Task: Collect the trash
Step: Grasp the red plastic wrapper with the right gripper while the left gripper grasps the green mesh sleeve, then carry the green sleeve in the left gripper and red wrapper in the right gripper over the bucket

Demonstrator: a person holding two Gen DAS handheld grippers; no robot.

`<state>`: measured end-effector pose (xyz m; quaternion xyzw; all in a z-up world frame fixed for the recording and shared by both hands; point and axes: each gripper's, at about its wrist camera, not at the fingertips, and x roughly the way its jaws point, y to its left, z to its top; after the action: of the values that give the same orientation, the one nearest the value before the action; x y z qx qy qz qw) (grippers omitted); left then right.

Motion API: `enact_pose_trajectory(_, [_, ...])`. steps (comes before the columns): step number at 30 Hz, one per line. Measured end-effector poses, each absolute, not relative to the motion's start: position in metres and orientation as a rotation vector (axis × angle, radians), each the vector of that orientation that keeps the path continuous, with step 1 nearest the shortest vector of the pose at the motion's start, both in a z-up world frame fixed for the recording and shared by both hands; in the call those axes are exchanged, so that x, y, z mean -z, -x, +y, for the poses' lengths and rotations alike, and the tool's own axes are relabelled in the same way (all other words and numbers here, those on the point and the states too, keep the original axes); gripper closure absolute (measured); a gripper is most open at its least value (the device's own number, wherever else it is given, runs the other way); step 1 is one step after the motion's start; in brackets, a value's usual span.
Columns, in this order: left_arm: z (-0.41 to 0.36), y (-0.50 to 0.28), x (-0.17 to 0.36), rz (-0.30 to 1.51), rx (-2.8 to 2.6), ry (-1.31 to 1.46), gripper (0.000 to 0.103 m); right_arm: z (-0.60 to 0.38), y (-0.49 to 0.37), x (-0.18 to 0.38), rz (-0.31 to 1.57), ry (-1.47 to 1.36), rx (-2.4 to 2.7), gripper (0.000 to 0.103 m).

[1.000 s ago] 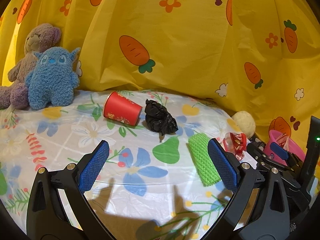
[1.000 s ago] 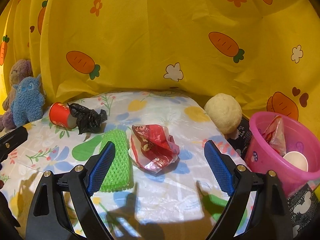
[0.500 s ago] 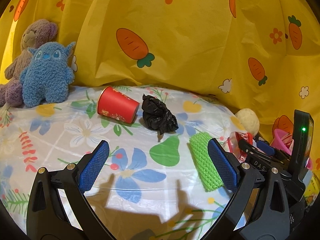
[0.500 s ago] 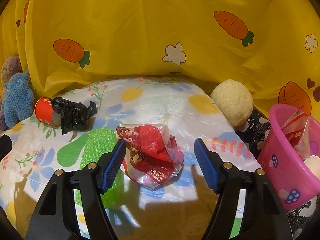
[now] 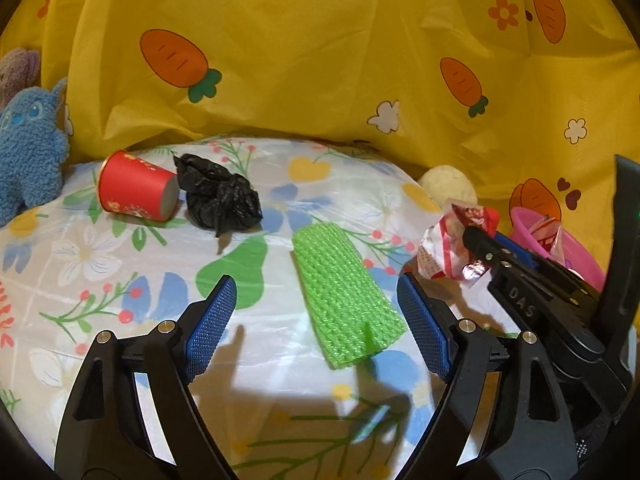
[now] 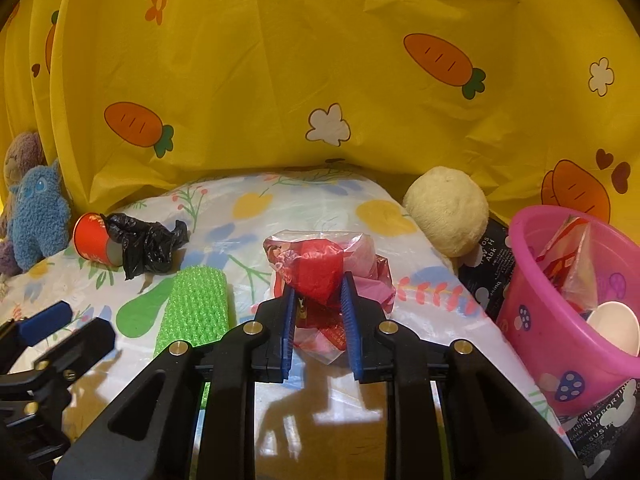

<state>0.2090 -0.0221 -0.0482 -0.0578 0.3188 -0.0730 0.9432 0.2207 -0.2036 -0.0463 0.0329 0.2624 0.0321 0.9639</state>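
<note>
Right wrist, red wrapper (image 6: 320, 268) squeezed in hand-held gripper (image 6: 319, 292)

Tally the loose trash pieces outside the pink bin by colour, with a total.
Red: 2, the paper cup and the crumpled wrapper, which is pinched in the right gripper
Black: 1, the plastic bag
Green: 1, the foam net
Total: 4

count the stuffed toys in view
3: a blue plush at the far left by the curtain, a purple bear partly hidden behind it, and a cream ball beside the pink bin. More may be out of frame.
</note>
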Motion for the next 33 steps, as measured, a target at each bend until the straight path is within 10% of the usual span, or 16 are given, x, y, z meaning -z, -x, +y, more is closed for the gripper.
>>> enact_pose_trajectory(22, [-0.061,-0.256,0.093,0.877,0.230,0.096,0.085,-0.240,-0.162,0.036,0.478,-0.088,-0.073,0.080])
enact_pose_trajectory(33, [-0.055,-0.227,0.070,0.770,0.256,0.101,0.091,-0.245,-0.140,0.035,0.462,-0.105,-0.088,0.080])
